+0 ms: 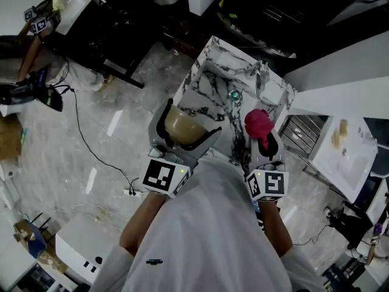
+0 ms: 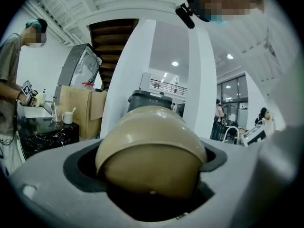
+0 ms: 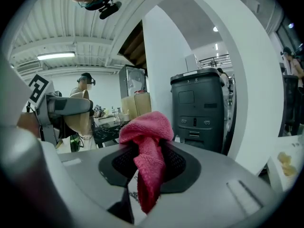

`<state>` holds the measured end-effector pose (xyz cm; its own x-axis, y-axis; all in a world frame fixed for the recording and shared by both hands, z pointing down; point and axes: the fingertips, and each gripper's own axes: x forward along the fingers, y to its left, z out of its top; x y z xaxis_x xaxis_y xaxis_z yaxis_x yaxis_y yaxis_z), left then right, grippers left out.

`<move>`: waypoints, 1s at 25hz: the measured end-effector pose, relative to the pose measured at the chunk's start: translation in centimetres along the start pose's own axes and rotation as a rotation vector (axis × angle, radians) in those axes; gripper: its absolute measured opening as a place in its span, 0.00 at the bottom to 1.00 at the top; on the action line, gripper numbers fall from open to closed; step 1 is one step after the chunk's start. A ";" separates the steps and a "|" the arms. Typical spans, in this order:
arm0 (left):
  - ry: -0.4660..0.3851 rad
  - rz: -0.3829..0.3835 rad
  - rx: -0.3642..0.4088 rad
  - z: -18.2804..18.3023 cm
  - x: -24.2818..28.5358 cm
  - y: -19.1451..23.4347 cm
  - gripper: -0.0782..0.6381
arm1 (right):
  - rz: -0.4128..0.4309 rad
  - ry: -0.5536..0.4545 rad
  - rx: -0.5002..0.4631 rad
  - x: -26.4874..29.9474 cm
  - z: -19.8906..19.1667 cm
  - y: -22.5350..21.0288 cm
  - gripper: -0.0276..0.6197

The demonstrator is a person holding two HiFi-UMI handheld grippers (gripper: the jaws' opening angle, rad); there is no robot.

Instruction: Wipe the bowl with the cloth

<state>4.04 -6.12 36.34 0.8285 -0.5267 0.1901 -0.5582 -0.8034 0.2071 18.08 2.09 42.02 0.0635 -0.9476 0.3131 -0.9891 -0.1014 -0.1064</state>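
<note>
Over marble counter (image 1: 209, 84), left gripper (image 2: 149, 167) clamps empty bowl (image 1: 184, 124), right gripper (image 3: 148, 167) clamps cloth (image 1: 258, 123).

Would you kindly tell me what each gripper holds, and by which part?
Left gripper: the tan bowl, clamped across its outer sides. Right gripper: the pink cloth, pinched at a bunched fold, tail hanging.

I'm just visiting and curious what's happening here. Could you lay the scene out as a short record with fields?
Left gripper: shut on the tan bowl
Right gripper: shut on the pink cloth, one end hanging down
Bowl and cloth: apart, not touching
Underneath: marble-patterned table
Wiping: not yet under way
</note>
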 end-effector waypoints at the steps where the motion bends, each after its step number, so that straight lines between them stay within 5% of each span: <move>1: 0.002 0.008 -0.005 -0.3 -0.1 0.1 0.88 | -0.001 0.003 0.003 -0.1 -0.2 0.3 0.21; 25: 0.037 0.000 -0.027 -1.4 -0.1 0.0 0.88 | 0.029 -0.049 -0.046 -0.7 3.5 -0.5 0.21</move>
<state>3.89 -5.65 37.69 0.8264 -0.5159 0.2255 -0.5599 -0.7951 0.2330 18.95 1.74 38.56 0.0396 -0.9637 0.2641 -0.9956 -0.0604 -0.0710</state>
